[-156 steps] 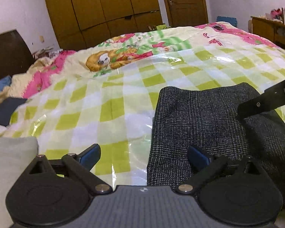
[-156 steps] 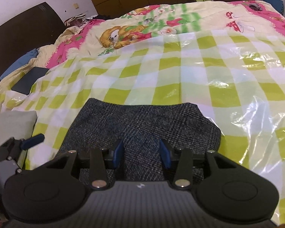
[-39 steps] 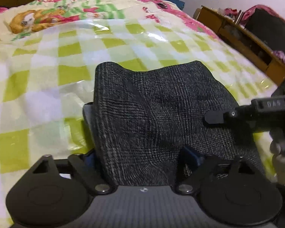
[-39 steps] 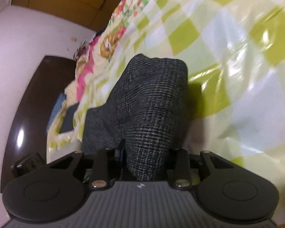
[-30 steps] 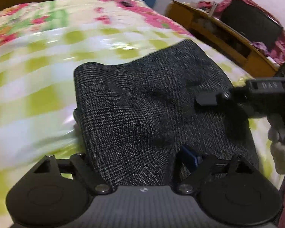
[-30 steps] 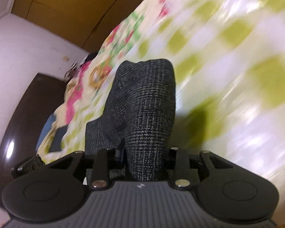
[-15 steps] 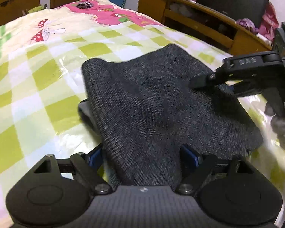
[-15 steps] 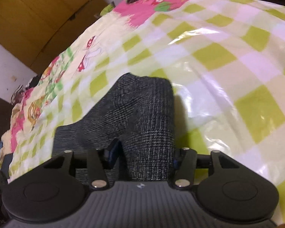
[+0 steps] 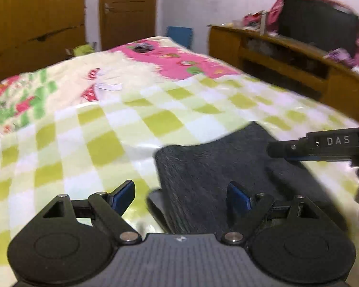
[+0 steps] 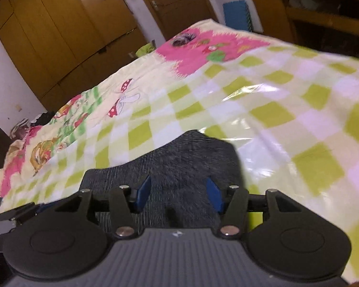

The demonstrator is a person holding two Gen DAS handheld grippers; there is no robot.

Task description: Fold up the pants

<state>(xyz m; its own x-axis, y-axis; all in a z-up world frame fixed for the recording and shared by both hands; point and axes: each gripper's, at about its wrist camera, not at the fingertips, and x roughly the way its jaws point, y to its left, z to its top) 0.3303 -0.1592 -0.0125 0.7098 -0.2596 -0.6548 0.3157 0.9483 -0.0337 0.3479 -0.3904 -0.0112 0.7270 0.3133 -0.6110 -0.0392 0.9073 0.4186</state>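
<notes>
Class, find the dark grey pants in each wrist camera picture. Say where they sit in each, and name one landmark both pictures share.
Left wrist view: the pants lie lower right of centre on the checked sheet, beyond the open left gripper.
Right wrist view: the pants lie low in the middle, beyond the open right gripper.
Shared landmark: the brown door behind the bed.
</notes>
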